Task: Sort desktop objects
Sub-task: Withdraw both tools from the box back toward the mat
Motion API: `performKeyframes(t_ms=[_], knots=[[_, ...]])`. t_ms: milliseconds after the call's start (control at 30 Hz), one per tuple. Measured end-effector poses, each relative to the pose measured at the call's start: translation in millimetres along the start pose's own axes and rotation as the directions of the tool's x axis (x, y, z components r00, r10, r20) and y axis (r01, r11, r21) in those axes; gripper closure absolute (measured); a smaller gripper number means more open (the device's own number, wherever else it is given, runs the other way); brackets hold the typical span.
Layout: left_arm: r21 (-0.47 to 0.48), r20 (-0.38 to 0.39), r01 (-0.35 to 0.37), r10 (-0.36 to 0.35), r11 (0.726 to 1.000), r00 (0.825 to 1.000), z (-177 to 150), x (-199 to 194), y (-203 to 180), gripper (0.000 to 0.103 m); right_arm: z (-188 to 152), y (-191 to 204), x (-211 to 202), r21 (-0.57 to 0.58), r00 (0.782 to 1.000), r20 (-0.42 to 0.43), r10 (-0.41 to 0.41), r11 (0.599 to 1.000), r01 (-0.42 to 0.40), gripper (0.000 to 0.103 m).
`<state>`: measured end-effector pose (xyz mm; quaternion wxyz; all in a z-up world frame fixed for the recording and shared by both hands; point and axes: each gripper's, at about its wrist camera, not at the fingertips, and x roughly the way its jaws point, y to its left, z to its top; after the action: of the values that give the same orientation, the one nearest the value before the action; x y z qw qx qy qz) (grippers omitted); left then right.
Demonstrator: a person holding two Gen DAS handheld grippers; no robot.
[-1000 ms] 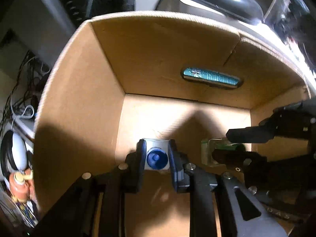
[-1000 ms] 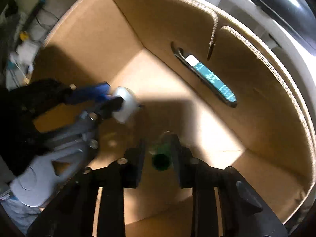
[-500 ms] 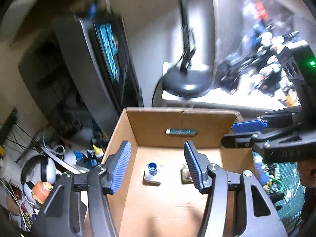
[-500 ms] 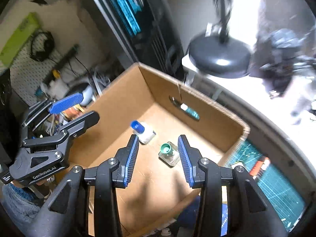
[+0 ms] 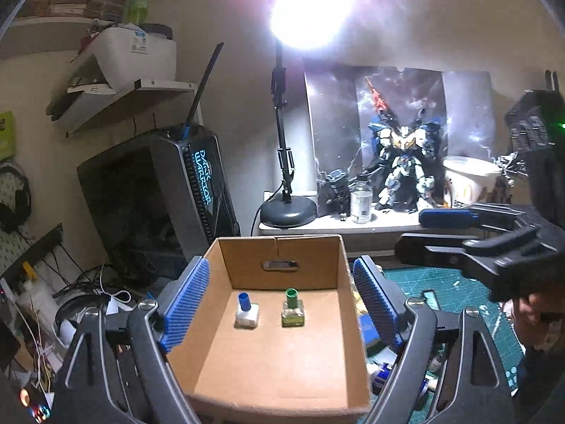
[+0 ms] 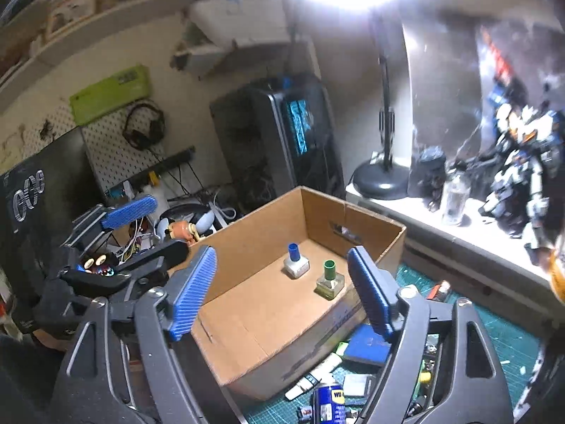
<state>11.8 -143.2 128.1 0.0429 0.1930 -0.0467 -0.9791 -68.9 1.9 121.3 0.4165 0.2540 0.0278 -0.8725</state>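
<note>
showing a wd-40 can (image 6: 327, 402) only to the right view, both grippers' fingers (image 5: 187, 304) (image 6: 192, 293) have just spread wide, empty.

Two bottles (image 5: 269, 311) — one cardboard box (image 5: 226, 321)

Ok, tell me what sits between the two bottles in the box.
Nothing: bare cardboard floor separates the blue-capped bottle and the green-capped bottle in the box. Both wrist views show that gap.

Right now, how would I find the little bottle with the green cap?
Look for the open cardboard box in front of the black desk lamp. Two small bottles stand upright on its floor near the back wall. The green-capped bottle has clear yellowish glass; its neighbour, the blue-capped bottle, is white.
</note>
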Motion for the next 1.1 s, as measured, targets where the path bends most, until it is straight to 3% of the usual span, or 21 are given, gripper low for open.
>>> performKeyframes(t_ms=[200,333,500,567,633,767,900,1100], knots=[[0.005,0.028,-0.004,0.004,1.000,1.000,-16.5,-23.6,-13.3,0.016,-33.7,17.4,-45.3,-0.027,0.991,0.080,-0.103,0.994,0.105,0.013],[0.020,0.054,-0.023,0.022,1.000,0.998,-39.0,-35.6,-22.7,0.009,-60.5,19.5,-68.0,-0.010,0.978,0.121,-0.171,0.985,0.173,0.004],[0.100,0.086,0.002,-0.011,0.995,0.996,-57.5,-47.5,-40.8,0.009,-96.5,9.2,-90.0,0.072,0.976,0.091,-0.196,0.979,0.189,0.002],[0.086,0.100,0.028,-0.036,0.996,0.994,-61.2,-52.0,-44.8,0.008,-106.4,7.4,-100.0,0.086,0.969,0.094,-0.227,0.972,0.219,0.002],[0.037,0.106,0.063,-0.067,0.997,0.992,-64.0,-53.4,-44.9,0.000,-115.1,6.8,-111.6,0.093,0.959,0.104,-0.264,0.962,0.255,0.002],[-0.014,0.109,0.097,-0.095,0.995,0.989,-70.8,-49.1,-48.5,0.000,-130.7,6.4,-136.3,0.095,0.946,0.110,-0.304,0.951,0.294,0.002],[-0.003,0.080,0.101,-0.101,0.995,0.992,-78.5,-35.7,-57.9,0.000,-146.7,7.4,-155.7,0.066,0.917,0.120,-0.382,0.924,0.376,0.002],[-0.034,0.047,0.201,-0.199,0.979,0.979,-108.2,-16.1,-70.0,0.000,-167.8,-8.7,-168.3,0.089,0.864,0.098,-0.494,0.869,0.486,0.002]])
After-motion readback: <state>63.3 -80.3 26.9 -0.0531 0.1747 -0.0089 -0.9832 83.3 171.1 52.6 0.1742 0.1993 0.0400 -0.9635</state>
